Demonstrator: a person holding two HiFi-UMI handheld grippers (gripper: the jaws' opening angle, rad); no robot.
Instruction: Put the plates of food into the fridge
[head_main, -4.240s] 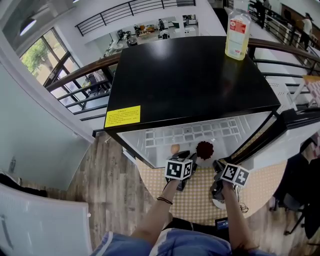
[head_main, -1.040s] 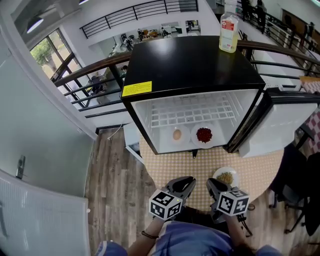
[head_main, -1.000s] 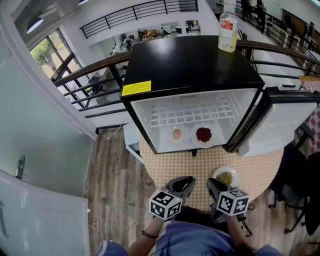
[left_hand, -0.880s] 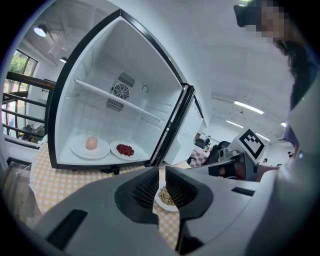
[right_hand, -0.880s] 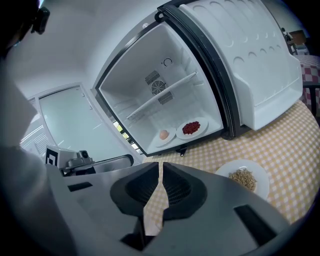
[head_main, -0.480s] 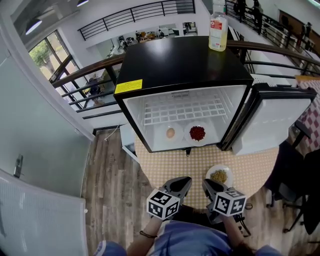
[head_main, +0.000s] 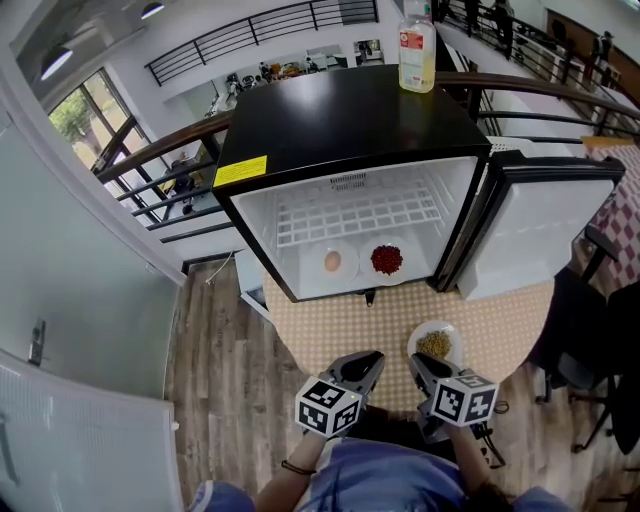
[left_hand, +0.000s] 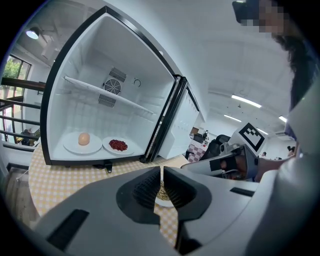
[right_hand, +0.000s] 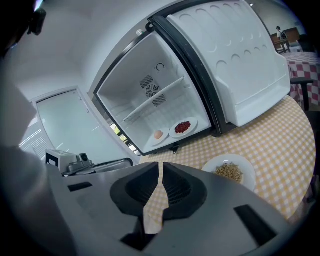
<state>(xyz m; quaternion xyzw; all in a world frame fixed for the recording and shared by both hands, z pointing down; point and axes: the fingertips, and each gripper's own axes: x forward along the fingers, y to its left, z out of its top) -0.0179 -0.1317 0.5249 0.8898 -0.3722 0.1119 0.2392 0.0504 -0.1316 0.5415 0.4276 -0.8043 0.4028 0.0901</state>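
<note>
Fridge (head_main: 350, 110) stands open at the far side of the checked table (head_main: 330, 325); on its floor, at left, lies a plate with an egg (head_main: 330, 263), and just right of it a plate of red food (head_main: 386, 260); near, the left gripper (head_main: 364, 362) hovers over the table edge, jaws together, nothing between them; a bottle (head_main: 417, 45) stands on the fridge's far right corner; the right gripper (head_main: 421, 364) hangs beside the left, jaws drawn to a slit, empty; just beyond its tips a plate of grains (head_main: 435, 343) rests on the table, outside the fridge; the door (head_main: 530, 235) stands open at right.
</note>
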